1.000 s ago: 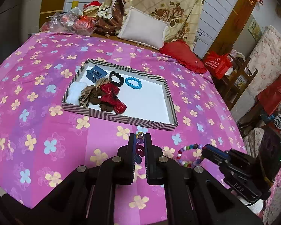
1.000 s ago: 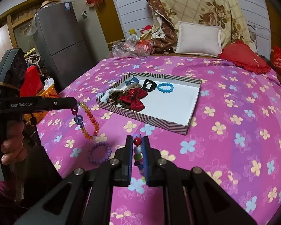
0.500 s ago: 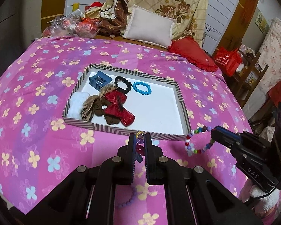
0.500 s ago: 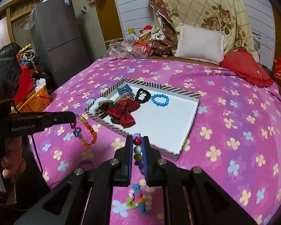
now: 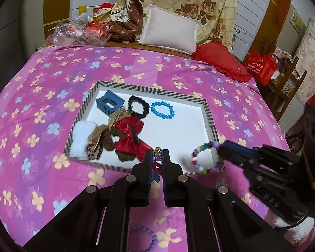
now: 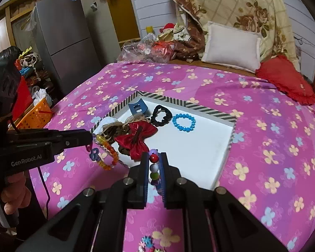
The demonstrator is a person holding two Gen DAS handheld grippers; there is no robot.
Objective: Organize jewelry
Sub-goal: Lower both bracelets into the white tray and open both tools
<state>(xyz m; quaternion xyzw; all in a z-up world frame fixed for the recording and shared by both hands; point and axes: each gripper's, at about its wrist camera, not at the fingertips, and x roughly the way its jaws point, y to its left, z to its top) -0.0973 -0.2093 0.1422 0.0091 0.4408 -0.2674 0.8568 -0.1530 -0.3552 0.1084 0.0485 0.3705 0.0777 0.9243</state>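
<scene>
Both pairs of jaws are clamped on beaded bracelets. In the left wrist view the left gripper [image 5: 157,159] pinches an orange-and-yellow bracelet with a blue and red charm [image 5: 156,161], only a few beads showing between the fingers at lower centre. In the right wrist view that same bracelet [image 6: 106,152] hangs from the left gripper [image 6: 89,139] at centre left, over the near left edge of the tray. The right gripper [image 6: 154,163] grips a multicoloured bead bracelet [image 6: 154,164], its red, white and green beads stacked between the fingers; in the left wrist view it [image 5: 202,157] dangles from the right gripper [image 5: 220,148] at centre right, above the tray's near right corner.

Beyond the fingers lies the white tray with a striped rim [image 5: 149,89], on a pink flowered bedspread [image 5: 42,109]. Inside it, towards the left, are a red bow [image 5: 129,135], a blue hair claw [image 5: 109,104], a black scrunchie [image 5: 137,106], a blue bead bracelet [image 5: 162,110] and a white fluffy piece [image 5: 80,135]. A purple bead bracelet [image 5: 147,237] lies on the bedspread at the bottom of the frame. A white pillow [image 5: 170,30] and a red cushion [image 5: 221,63] sit at the top.
</scene>
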